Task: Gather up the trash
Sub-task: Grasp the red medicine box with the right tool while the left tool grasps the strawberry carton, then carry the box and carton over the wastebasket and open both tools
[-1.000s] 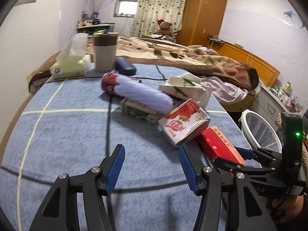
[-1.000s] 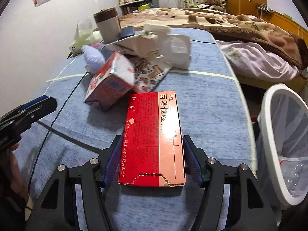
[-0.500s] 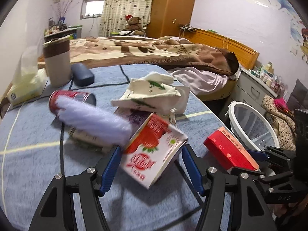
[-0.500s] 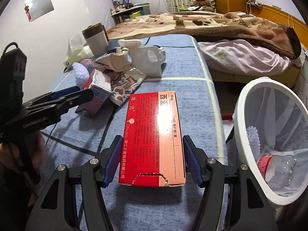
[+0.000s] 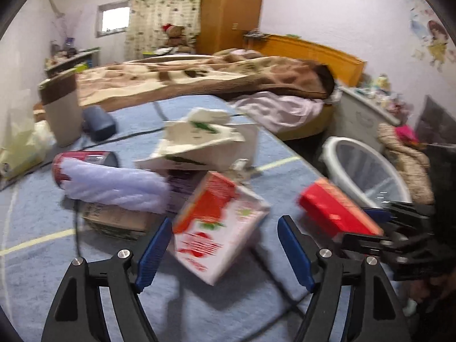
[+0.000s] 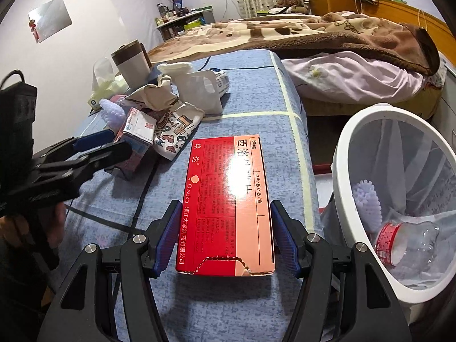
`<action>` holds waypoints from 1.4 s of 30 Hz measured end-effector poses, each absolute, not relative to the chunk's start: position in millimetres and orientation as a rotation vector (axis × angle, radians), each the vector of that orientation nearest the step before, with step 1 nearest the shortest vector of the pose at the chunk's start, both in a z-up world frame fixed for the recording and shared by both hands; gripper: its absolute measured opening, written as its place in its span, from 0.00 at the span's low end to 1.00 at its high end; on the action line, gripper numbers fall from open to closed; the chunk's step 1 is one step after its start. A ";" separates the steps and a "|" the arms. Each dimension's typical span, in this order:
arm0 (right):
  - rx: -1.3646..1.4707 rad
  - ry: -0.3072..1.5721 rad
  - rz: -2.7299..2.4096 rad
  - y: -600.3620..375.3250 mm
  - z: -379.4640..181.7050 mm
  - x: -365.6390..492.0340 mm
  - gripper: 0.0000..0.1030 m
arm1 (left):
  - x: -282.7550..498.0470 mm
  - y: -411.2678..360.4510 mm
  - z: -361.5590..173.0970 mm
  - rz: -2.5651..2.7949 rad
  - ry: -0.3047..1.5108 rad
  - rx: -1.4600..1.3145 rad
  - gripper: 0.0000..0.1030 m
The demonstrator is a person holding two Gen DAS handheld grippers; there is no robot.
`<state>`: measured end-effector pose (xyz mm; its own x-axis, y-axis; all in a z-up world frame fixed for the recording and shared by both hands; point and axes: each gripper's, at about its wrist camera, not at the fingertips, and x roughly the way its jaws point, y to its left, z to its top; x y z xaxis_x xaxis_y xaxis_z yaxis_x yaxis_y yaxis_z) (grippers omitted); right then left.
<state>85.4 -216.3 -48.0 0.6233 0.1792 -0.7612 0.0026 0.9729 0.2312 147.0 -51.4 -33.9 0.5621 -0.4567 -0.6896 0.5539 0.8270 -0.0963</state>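
My right gripper (image 6: 225, 242) is shut on a red medicine box (image 6: 228, 199) and holds it above the blue table's right edge, beside the white trash bin (image 6: 342, 199). The box also shows in the left wrist view (image 5: 336, 211). My left gripper (image 5: 225, 248) is open around a red and white strawberry carton (image 5: 219, 228); its blue pads flank the carton with a gap on the right. The carton shows in the right wrist view (image 6: 136, 131) too. The bin (image 5: 367, 171) holds a clear bottle (image 6: 410, 242) and a purple brush (image 6: 367, 202).
On the table lie a red can (image 5: 82, 159) under a purple roller (image 5: 114, 185), a flat carton (image 5: 114, 222), crumpled white packaging (image 5: 199, 139), a tumbler (image 5: 61, 108), a tissue pack (image 5: 20, 148) and a black cable (image 5: 77, 228). A bed (image 6: 313, 37) lies behind.
My left gripper has moved forward until its pads flank the strawberry carton. My right gripper has carried the red box rightward, closer to the bin.
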 end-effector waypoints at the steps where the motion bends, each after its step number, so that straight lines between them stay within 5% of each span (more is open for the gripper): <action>1: 0.219 0.893 0.101 -217.3 -47.9 84.5 0.62 | 151.8 -51.4 -36.8 -0.578 0.770 0.148 0.74; 9: 0.232 0.886 0.091 -224.1 -47.6 83.2 0.62 | 165.1 -58.0 -47.5 -0.611 0.826 0.136 0.73; 16: 0.229 0.863 0.105 -224.0 -41.3 77.5 0.62 | 153.8 -49.3 -46.9 -0.530 0.854 0.073 0.57; 42: 0.224 0.767 0.019 -261.9 -14.7 47.3 0.62 | 94.0 -86.7 -19.1 -0.480 0.833 0.013 0.56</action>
